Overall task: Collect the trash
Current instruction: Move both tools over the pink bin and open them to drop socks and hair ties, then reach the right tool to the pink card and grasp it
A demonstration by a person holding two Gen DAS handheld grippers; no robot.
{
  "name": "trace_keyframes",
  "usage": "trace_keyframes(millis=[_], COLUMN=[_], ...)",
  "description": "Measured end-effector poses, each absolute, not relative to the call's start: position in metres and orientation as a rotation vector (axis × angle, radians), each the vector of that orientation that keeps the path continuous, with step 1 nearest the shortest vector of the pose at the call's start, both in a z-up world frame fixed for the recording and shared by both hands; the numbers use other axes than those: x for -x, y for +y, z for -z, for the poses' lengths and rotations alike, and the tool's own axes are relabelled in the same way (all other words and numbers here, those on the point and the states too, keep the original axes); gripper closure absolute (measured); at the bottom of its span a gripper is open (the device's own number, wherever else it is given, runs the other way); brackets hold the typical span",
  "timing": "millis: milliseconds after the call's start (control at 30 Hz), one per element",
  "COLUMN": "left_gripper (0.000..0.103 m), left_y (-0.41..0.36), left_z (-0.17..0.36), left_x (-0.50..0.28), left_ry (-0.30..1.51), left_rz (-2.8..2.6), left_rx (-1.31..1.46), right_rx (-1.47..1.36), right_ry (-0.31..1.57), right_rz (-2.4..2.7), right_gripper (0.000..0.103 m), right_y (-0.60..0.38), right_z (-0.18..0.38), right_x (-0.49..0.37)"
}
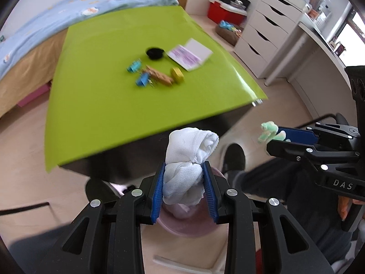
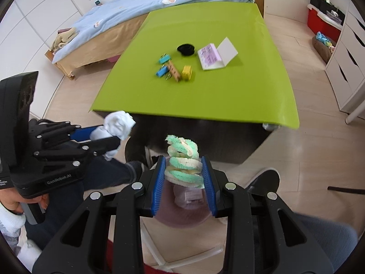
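Left wrist view, nearest first: the left tongs point(image 1: 183, 180) are closed partway, their blue pads point(image 1: 158, 194) pressing both sides of one crumpled white tissue wad point(image 1: 184, 166). Directly below them sits one mauve bin point(image 1: 182, 226) on the floor, with pale scraps inside. To the right, the right tongs point(image 1: 277, 134) reach in sideways, and the letters "DAS" read on their black body. Right wrist view shows those right tongs point(image 2: 184, 179) likewise closed partway on one coiled mint-and-cream fuzzy strip point(image 2: 183, 166), held above the same bin point(image 2: 180, 214). The left tongs point(image 2: 114, 134) appear at the left of that view, gripped by a hand point(image 2: 13, 199), with "GenRobot.AI" printed on the housing. Two dark shoes point(image 2: 264, 178) stand on the floor by the bin.

Farther off is the green surface point(image 2: 205, 96). Near its middle lie two blue binder clips point(image 2: 163, 59), one wooden clothespin point(image 2: 173, 70), one yellow tape roll point(image 2: 187, 72), one black round object point(image 2: 186, 49) and one open white notepad point(image 2: 216, 57) with purple print too blurred to read. Beyond the far edge stands one bed point(image 2: 136, 11) with a blue cover; at the right are one white drawer unit point(image 2: 349, 68) and one red box point(image 2: 319, 24).
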State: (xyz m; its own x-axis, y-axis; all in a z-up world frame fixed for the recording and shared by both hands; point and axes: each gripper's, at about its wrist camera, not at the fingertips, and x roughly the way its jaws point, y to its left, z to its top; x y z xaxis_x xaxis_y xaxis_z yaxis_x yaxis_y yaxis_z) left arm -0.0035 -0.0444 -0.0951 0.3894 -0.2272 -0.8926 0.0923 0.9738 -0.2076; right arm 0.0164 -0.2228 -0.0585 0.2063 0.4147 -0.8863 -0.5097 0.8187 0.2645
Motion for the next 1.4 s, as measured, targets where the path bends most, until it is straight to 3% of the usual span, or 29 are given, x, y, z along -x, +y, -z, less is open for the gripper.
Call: trace_keyframes(millis=[200,267,333,367,667,700,733,800,900,1033,1400], left_gripper=[0.066,0.049,0.017,0.015,0.009,0.009,0.009,0.009,0.008,0.008,0.008], left_y=[-0.054,-0.055,-0.052,-0.050,-0.026,-0.025,-0.024,-0.022,-0.020,-0.019,-0.016], left_z=[0.107,0.111,0.111,0.110,0.090,0.088,0.087,0.085,0.083,0.085,0.083], left_x=[0.020,0.024,0.025,0.025,0.030,0.029,0.029,0.030,0.032,0.034,0.033], left_ry=[1.188,1.196,1.186,1.178,1.119,1.116,1.113,1.108,1.103,1.109,1.099], left_rz=[0.229,0.223,0.209,0.203,0.127,0.126,0.125,0.122,0.121,0.118,0.120], left_rx=[0.152,0.160,0.175,0.189,0.244,0.244,0.244,0.245,0.250,0.257,0.264], right_rx=[0.089,0.092,0.092,0.093,0.107,0.111,0.113,0.112,0.112,0.103,0.059], right_ry=[1.210,1.212,1.216,1.216,1.227,1.230,1.232,1.218,1.218,1.216,1.211], right_rz=[-0.658,-0.659,-0.661,-0.663,-0.707,-0.713,-0.716,-0.711,-0.704,-0.694,-0.681], right_gripper=[0.071,0.071,0.071,0.071,0.068,0.064,0.045,0.022,0.014,0.009,0.007], right_y=[-0.231,-0.232,-0.232,-0.232,-0.222,-0.220,-0.218,-0.218,-0.217,-0.220,-0.228], right_z=[0.057,0.057,0.058,0.058,0.061,0.062,0.062,0.061,0.062,0.062,0.059], right_x=[0.006,0.007,0.008,0.008,0.013,0.013,0.013,0.013,0.012,0.011,0.007])
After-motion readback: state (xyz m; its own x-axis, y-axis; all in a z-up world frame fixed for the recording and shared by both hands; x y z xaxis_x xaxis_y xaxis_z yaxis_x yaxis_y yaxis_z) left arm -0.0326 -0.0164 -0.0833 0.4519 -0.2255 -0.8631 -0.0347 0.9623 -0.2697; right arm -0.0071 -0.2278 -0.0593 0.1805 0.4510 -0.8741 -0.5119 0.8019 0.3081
